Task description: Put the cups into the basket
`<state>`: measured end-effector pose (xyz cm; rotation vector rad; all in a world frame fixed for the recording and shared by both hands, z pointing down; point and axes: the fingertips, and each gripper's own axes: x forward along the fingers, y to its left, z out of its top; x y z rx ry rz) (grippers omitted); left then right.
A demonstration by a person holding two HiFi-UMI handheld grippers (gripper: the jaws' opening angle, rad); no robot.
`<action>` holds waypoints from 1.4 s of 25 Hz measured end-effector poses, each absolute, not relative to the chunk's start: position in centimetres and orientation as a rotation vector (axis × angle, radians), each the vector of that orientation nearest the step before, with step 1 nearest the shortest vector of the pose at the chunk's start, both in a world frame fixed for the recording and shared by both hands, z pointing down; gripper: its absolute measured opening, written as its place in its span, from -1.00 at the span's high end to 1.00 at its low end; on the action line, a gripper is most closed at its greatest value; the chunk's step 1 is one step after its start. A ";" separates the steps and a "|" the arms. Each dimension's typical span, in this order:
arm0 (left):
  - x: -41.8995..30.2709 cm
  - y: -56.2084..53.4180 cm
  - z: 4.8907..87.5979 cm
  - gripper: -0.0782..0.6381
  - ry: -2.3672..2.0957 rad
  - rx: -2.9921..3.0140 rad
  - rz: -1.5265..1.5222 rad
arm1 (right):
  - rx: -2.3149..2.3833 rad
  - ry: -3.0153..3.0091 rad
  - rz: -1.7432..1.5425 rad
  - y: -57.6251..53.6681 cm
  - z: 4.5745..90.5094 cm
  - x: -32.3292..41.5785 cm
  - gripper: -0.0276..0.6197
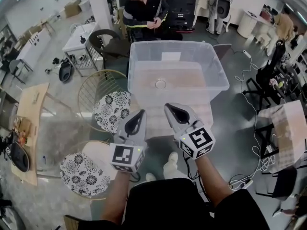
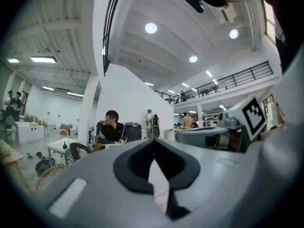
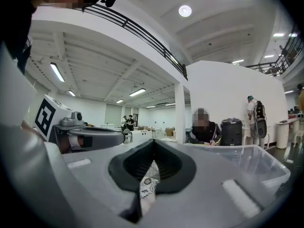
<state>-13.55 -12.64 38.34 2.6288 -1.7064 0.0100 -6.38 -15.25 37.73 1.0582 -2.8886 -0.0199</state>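
Both claws are closed with nothing between the jaws. The left gripper (image 1: 140,113) and right gripper (image 1: 169,107), smooth grey shells with black pads, point toward the basket (image 1: 178,48). It is a clear plastic tub with rounded corners, just ahead on a pale tabletop (image 1: 204,113). Round wire-framed chairs (image 1: 111,110) with floral cushions stand to the left. A seated person (image 1: 144,11) is behind the tub.

No words or numbers can be read anywhere. The white label (image 1: 171,56) on the clear bin (image 1: 218,73) is too small to make out. The left tool (image 1: 142,112) and right tool (image 1: 168,106) carry cubes with black-and-white square marker patterns, not lettering.
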 end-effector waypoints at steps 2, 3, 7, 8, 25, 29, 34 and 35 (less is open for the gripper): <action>-13.7 -11.5 38.1 0.77 -1.703 2.652 0.014 | 1.071 -2.883 -0.026 -14.1 37.6 -6.6 0.91; -13.7 -10.9 38.1 0.77 -1.701 2.667 0.021 | 1.079 -2.880 -0.030 -13.5 37.5 -6.6 0.91; -13.6 -9.0 38.0 0.77 -1.671 2.689 0.003 | 1.112 -2.866 -0.047 -11.4 37.2 -6.4 0.91; -13.5 -8.6 38.0 0.77 -1.669 2.690 -0.001 | 1.118 -2.864 -0.050 -11.0 37.2 -6.3 0.91; -9.8 -5.6 36.6 0.77 -1.650 2.682 -0.065 | 1.128 -2.881 -0.047 -7.2 36.5 -2.9 0.91; -8.2 -5.4 36.7 0.77 -1.653 2.674 -0.061 | 1.103 -2.905 -0.046 -6.7 36.1 -1.8 0.91; -6.5 -5.5 36.4 0.77 -1.676 2.678 -0.042 | 1.067 -2.927 -0.058 -6.4 35.8 -0.7 0.91; -6.3 -5.5 36.3 0.77 -1.683 2.678 -0.040 | 1.059 -2.932 -0.060 -6.4 35.7 -0.6 0.91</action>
